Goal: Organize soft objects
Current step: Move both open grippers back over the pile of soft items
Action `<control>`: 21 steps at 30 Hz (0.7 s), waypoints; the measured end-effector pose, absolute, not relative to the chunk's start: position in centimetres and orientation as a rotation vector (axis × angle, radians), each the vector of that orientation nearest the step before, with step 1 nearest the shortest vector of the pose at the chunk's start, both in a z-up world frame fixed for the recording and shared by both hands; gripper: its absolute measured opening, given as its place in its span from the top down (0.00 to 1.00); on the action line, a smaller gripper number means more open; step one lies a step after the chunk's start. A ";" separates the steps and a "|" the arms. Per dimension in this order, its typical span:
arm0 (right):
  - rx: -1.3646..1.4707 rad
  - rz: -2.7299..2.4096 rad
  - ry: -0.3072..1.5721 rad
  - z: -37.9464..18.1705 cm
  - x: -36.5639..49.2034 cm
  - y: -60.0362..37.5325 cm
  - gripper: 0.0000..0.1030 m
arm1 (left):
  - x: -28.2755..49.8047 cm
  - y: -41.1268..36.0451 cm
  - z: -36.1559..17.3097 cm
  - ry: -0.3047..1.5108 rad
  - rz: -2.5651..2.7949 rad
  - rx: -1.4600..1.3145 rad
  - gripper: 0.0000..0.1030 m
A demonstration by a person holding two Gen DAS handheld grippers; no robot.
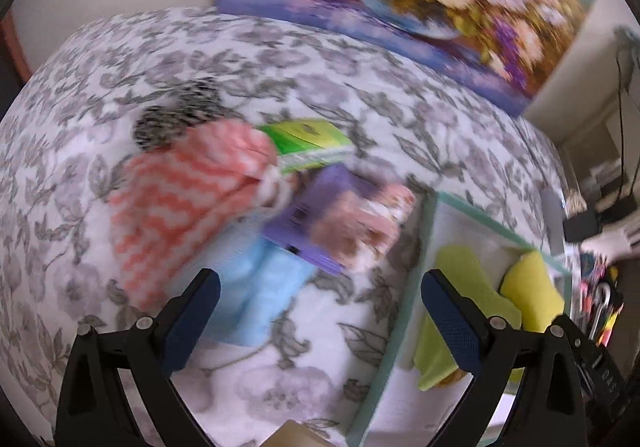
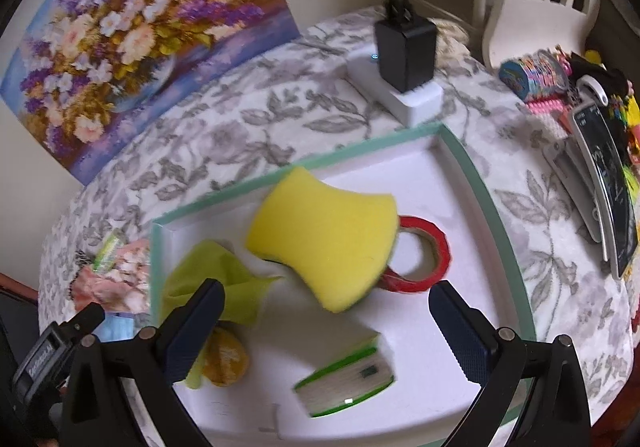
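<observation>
left gripper (image 1: 320, 303): fingers spread, nothing held | right gripper (image 2: 326, 313): fingers spread, nothing held | yellow curved foam sponge (image 2: 324, 235): laid in white green-rimmed tray (image 2: 486, 203), overlapping red tape roll (image 2: 432, 247)

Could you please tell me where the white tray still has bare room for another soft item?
In the white tray, the bare floor lies in the far corner beyond the yellow sponge and red tape roll, and along the wall right of the green-edged book. The side holding the green cloth is crowded.
</observation>
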State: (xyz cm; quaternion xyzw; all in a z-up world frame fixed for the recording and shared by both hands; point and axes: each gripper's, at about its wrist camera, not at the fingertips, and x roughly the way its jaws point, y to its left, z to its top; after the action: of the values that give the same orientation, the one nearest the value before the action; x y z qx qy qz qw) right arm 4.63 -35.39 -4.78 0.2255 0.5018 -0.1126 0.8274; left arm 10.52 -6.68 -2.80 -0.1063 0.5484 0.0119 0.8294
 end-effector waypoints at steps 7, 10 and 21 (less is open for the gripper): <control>0.430 -0.163 1.005 -2.7 5.1 -31.9 0.00 | 10.2 -1.2 -0.8 1.099 0.181 -0.278 0.02; 0.399 -0.131 0.985 -2.0 5.2 -30.1 0.00 | 9.8 1.2 -0.1 1.071 0.251 -0.302 0.02; 0.295 0.050 1.008 -1.6 5.7 -22.1 0.00 | 7.6 8.4 0.9 1.043 0.401 -0.447 0.02</control>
State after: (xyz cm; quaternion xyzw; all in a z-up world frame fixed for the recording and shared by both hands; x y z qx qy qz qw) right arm 5.66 -22.10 -1.63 0.1409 0.4812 0.0241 0.8649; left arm 7.60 8.43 0.88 -0.2103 0.4904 0.1887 0.8244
